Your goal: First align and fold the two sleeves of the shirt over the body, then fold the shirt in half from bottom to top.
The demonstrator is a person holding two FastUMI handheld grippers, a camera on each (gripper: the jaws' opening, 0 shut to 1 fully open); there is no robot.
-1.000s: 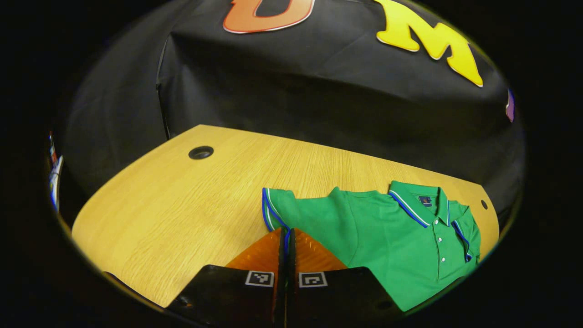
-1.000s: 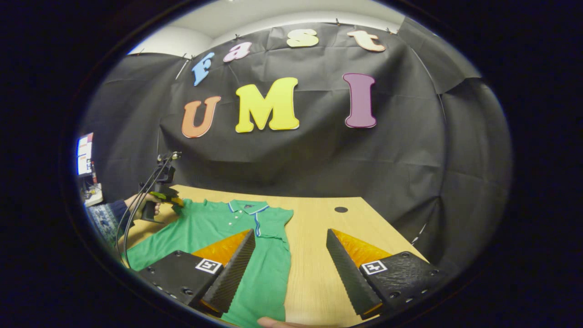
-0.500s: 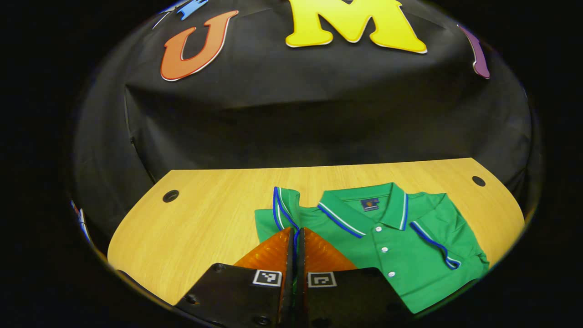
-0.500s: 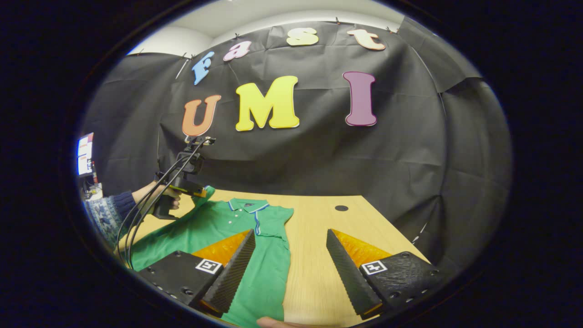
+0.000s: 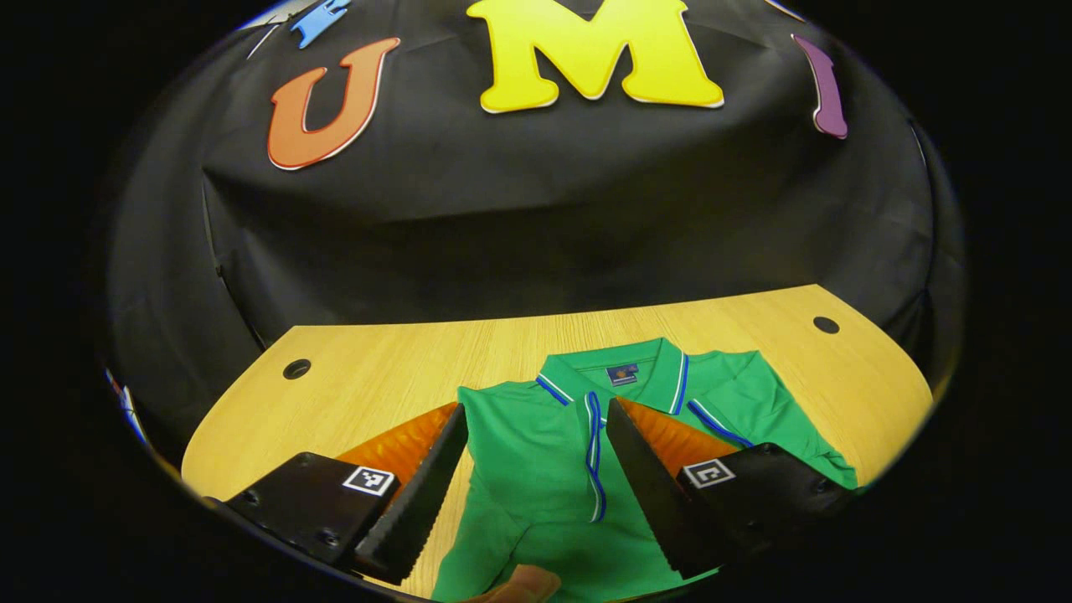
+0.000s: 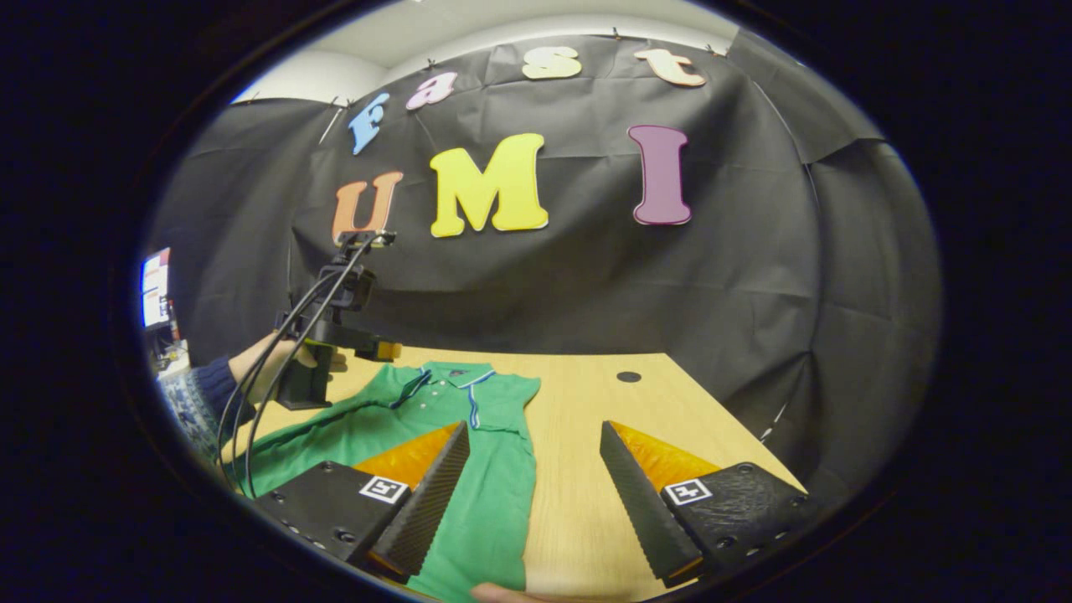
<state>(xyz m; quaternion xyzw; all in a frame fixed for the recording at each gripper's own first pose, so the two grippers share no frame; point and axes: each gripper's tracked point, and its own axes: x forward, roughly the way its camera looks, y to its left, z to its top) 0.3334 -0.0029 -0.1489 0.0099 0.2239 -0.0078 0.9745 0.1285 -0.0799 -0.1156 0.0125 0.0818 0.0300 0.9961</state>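
Writing: a small dark tag (image 5: 621,373) sits inside the collar (image 5: 615,375) of the shirt (image 5: 536,469); its print is too small to read. Square black-and-white markers sit on each finger block.
Left gripper (image 5: 536,469): fingers spread wide, holding nothing. In the left gripper view the shirt's chest lies between them. In the right gripper view the same tool (image 6: 387,349) hangs just above the collar end, gripped by a hand (image 6: 276,368) in a dark sleeve, with black cables (image 6: 268,394) looping down from it.
Right gripper (image 6: 536,469): fingers spread wide, empty. Its left-hand finger (image 6: 423,494) is over the shirt's side; its right-hand finger (image 6: 636,494) is over bare table (image 6: 586,402).
Shirt: a green polo with blue-and-white trim and white buttons, flat on the table straight ahead of the left gripper. One sleeve (image 5: 586,452) lies folded across the chest, its striped cuff running down the middle; the other sleeve (image 5: 754,419) is folded in beside it.
Table: pale wood grain, rounded edge, two dark round holes (image 5: 296,368).
Fingers: wedge-shaped, with ridged, saw-toothed inner faces.
Fingertip: a person's fingertip (image 5: 523,584) at the bottom edge of the left gripper view.
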